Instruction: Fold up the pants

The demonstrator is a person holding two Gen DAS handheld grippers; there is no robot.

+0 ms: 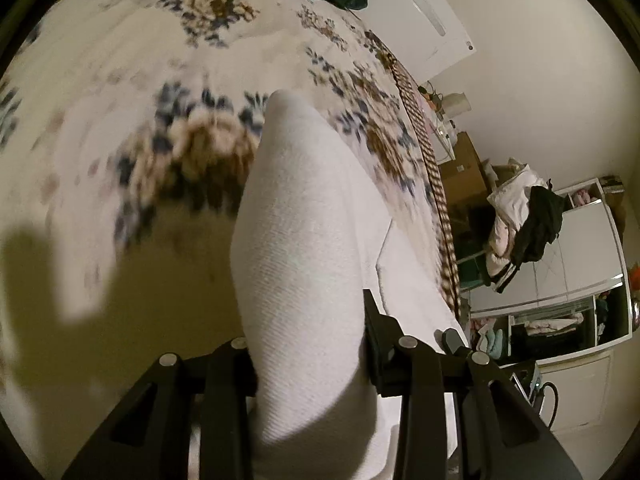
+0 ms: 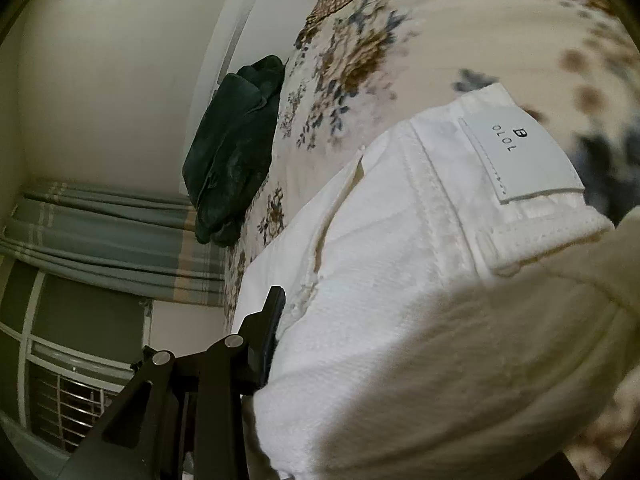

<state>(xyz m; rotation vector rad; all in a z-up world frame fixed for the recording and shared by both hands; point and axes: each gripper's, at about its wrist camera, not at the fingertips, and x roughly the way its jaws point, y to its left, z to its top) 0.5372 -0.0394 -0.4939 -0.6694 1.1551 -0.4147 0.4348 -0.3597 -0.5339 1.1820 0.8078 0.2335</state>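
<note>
The white pants (image 1: 304,264) are hanging bunched over the flowered bedspread (image 1: 120,80), carried by both grippers at once. In the left wrist view the left gripper (image 1: 308,364) is clamping a thick fold of the white cloth, which is filling the gap between its black fingers (image 1: 376,336) and rising forward in a rounded hump. In the right wrist view the right gripper (image 2: 360,360) is grasping the waistband end, with one finger (image 2: 272,332) pressed against the fabric and the other hidden behind the cloth; the brand label (image 2: 520,152) is lying face up just past the grip.

The bedspread pattern is smearing in both views, so the cloth is most likely being swung across the bed right now. That speed is the main risk: a loose or shallow hold on such thick fabric could let one end slide out, and the fold would drop crooked. The two ends could also be landing out of line, leaving the legs skewed instead of stacked. The bunched hump in the left grip is probably hiding creases that would get pressed in once laid down. The dark green garment (image 2: 236,148) is lying near the bed's far edge, and the pants could be dragging over it if carried too far.
</note>
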